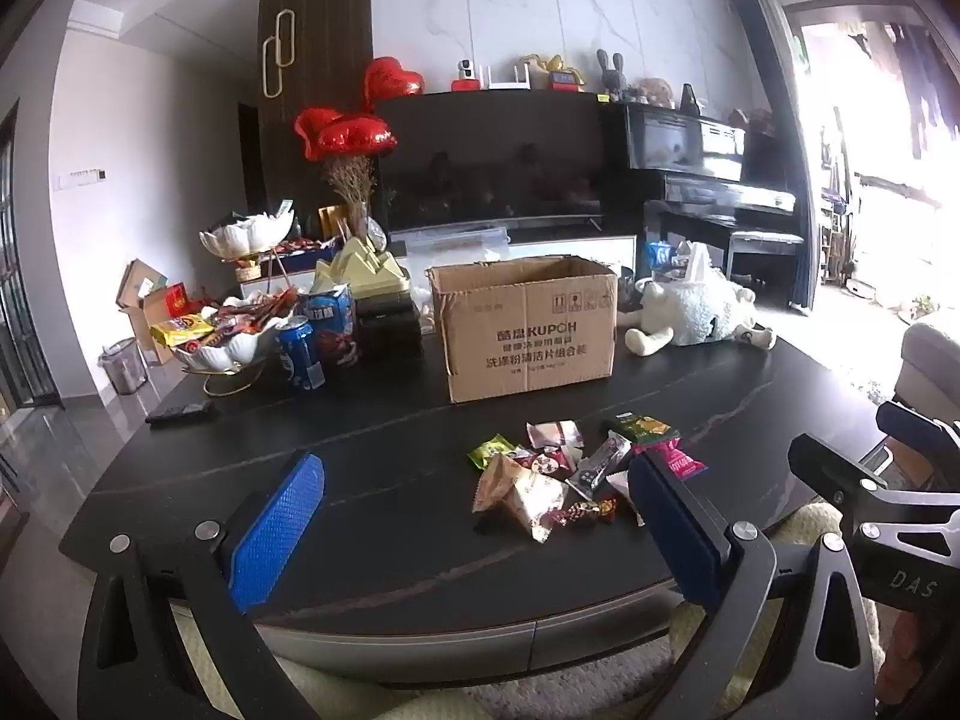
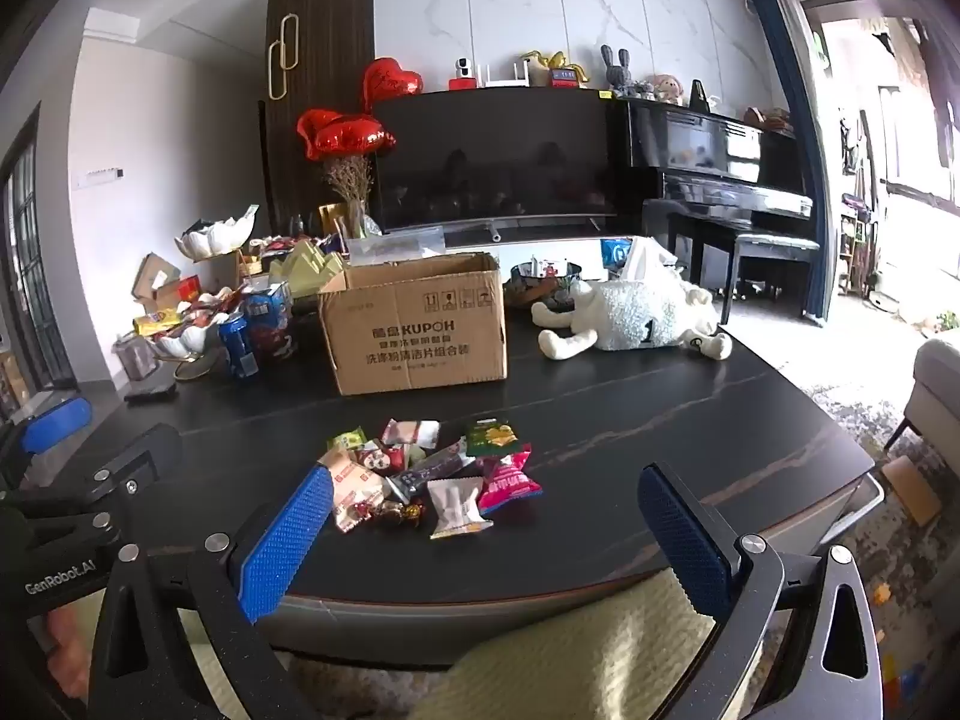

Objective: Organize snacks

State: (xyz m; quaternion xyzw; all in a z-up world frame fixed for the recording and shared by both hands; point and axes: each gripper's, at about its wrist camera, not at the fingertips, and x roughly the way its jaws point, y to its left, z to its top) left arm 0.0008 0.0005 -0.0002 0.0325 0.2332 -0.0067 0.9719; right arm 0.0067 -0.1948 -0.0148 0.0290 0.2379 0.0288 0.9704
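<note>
A pile of small snack packets (image 1: 558,474) lies on the dark table (image 1: 360,438), near its front edge; it also shows in the right wrist view (image 2: 432,474). Behind it stands an open cardboard box (image 1: 528,330), also in the right wrist view (image 2: 420,324). My left gripper (image 1: 474,516) is open and empty, held above the table's front edge, its right finger beside the pile. My right gripper (image 2: 486,516) is open and empty, with the pile between and beyond its fingers. Each gripper shows at the edge of the other's view.
A white bowl stand full of snacks (image 1: 234,336), a blue can (image 1: 298,354) and a blue carton (image 1: 333,324) stand at the table's left. A white plush sheep (image 1: 696,312) lies at the back right. A remote (image 1: 180,414) lies at the left edge.
</note>
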